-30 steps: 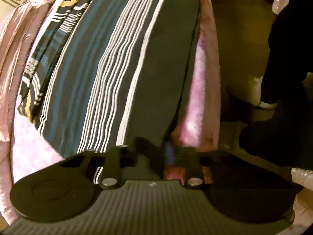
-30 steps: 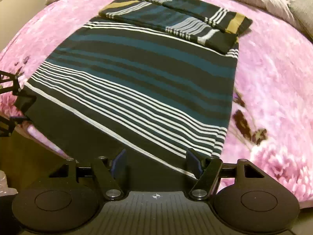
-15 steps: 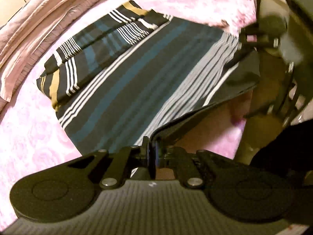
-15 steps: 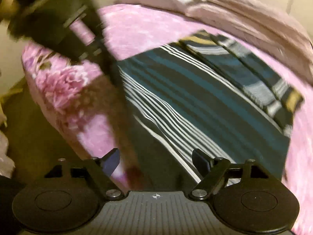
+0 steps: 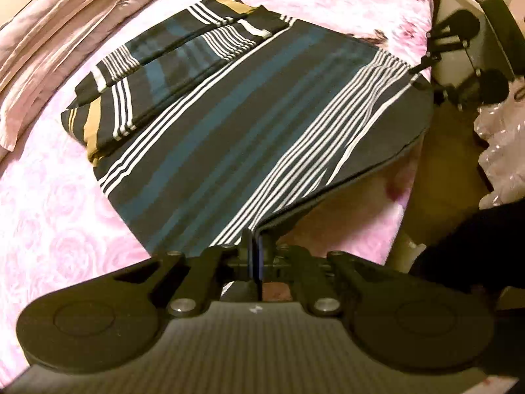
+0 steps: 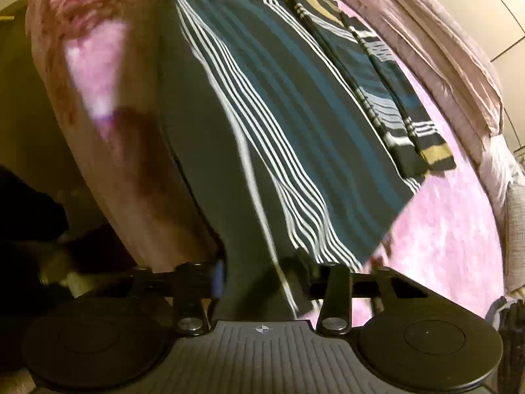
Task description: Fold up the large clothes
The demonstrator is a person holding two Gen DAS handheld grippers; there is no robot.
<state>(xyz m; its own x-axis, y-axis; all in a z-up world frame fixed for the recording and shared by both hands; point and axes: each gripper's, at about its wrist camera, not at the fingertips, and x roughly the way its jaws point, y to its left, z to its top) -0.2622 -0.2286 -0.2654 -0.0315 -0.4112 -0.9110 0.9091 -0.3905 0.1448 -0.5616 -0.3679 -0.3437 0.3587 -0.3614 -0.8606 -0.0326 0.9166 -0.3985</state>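
left claw (image 5: 255, 246) pinching striped garment (image 5: 249, 105) hem, right claw (image 6: 262, 275) blurred

The left wrist view was taken from low at one near corner of the striped garment (image 5: 236, 124), aimed diagonally across the bed (image 5: 49, 213), with the left tool (image 5: 255, 256) close in the foreground. The right wrist view was taken from the other near corner, tilted and partly blurred, its own right tool (image 6: 262, 282) in the foreground. The same garment (image 6: 295, 115) and bed (image 6: 443, 229) were shared, and the right tool (image 5: 423, 65) was seen far off in the left view.
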